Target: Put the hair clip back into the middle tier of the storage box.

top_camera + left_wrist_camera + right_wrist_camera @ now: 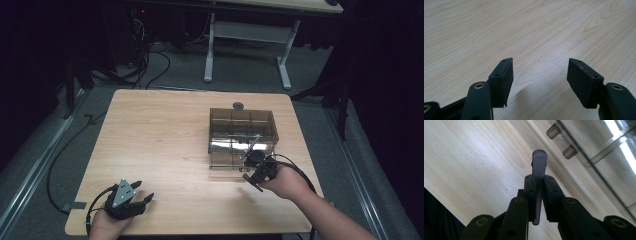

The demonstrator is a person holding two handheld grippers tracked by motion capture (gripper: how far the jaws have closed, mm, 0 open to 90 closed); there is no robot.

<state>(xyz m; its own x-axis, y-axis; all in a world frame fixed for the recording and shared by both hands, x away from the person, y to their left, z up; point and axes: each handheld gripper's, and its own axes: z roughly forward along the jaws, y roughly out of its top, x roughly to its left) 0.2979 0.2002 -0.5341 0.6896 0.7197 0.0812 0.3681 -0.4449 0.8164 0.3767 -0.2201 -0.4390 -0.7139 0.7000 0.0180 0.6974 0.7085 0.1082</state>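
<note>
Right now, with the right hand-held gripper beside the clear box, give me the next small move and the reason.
Probably lift the right hand-held gripper and carry it forward over the smoky clear compartment box. Its jaws are shut on a thin grey flat piece, and it sits at the box's near corner, low by the wooden table.

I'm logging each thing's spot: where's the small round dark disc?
In the high view the disc lies on the table, right of centre near the far edge, just behind the smoky plastic box.
</note>
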